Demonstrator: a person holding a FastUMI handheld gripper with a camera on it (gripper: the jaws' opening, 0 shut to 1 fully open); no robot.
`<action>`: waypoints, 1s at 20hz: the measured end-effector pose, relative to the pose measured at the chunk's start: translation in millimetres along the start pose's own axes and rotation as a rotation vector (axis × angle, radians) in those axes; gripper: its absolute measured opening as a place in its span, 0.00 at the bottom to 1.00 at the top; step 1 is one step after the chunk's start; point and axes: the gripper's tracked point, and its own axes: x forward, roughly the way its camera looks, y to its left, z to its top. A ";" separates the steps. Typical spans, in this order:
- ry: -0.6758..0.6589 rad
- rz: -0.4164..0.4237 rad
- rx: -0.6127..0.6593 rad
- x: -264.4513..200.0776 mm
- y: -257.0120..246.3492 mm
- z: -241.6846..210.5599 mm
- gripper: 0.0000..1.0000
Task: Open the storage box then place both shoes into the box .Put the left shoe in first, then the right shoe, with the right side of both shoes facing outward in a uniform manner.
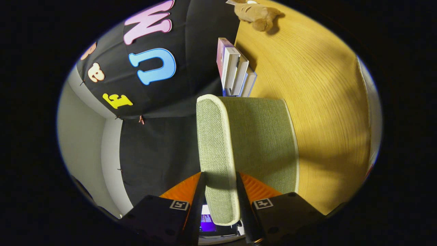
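Gripper (220, 191) rolled sideways, clamping box lid (215, 150)

Wooden table (317, 89) with light grain, crossed by soft shadows. Black cloth wall (160, 143) adjoins the table's far edge. Pale grey wall (82, 136) lies beyond the cloth.

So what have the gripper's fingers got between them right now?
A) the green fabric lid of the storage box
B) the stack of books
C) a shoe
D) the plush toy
A: both fingers of the gripper press on the edge of the green fabric lid, while the books and plush toy lie well beyond on the wooden table.
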 end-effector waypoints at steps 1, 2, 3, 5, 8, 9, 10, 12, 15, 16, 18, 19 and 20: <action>-0.018 0.011 0.014 -3.6 5.2 4.2 0.37; -0.039 0.019 0.005 -7.1 13.7 5.3 0.20; -0.058 0.010 -0.032 -10.1 19.4 7.2 0.14; -0.072 -0.031 -0.094 -10.7 27.8 2.4 0.05; -0.078 -0.086 -0.160 -12.4 51.3 -0.9 0.05; -0.085 -0.101 -0.182 -10.9 62.1 0.4 0.05; -0.087 -0.114 -0.209 -9.4 72.7 -0.1 0.05; -0.089 -0.126 -0.257 -2.7 96.6 -1.6 0.05; -0.064 -0.131 -0.329 15.3 136.3 -7.1 0.05; -0.057 -0.134 -0.354 22.5 149.5 -8.3 0.05; -0.038 -0.123 -0.402 42.5 178.9 -14.1 0.05; -0.033 -0.120 -0.425 54.7 191.9 -16.3 0.05; -0.025 -0.114 -0.448 67.1 201.4 -20.7 0.05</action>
